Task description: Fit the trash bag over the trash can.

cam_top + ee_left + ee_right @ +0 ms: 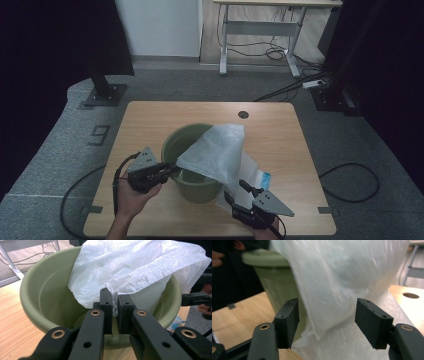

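High view has the white plastic bag (220, 150) draped over the green bucket (187, 145) on the table (150, 120); left gripper (167, 171) pinches its edge, right gripper (239, 192) gapes beside it. I'd grab low, then spread evenly.

Dim high view, blurred right close-up

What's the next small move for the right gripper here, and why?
Probably close the right gripper on the white plastic bag. Its jaws stand open with the bag's edge between them, pads not pressing. The left gripper already pinches the opposite edge over the green bucket, so a second grip would let the bag be spread.
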Action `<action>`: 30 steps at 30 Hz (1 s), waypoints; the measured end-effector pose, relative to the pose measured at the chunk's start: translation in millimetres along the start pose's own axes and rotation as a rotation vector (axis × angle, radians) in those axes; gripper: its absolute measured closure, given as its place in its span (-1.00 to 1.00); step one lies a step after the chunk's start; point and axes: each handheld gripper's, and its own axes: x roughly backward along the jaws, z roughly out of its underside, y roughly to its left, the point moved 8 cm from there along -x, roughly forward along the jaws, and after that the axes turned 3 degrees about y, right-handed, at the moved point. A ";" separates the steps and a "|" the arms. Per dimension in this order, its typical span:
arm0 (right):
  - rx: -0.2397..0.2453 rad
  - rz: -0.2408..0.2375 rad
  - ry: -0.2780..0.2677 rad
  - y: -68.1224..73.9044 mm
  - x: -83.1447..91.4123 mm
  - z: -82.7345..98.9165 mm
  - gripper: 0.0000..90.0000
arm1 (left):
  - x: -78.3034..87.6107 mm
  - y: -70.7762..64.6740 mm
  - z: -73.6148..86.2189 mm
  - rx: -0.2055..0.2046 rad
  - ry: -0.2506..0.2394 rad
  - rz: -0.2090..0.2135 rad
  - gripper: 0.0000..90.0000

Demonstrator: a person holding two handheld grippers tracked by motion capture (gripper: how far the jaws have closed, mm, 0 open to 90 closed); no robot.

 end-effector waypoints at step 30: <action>0.106 0.074 -0.119 -27.2 12.0 -129.5 0.97 | 34.2 -20.3 -22.0 -0.087 -0.051 0.031 -0.49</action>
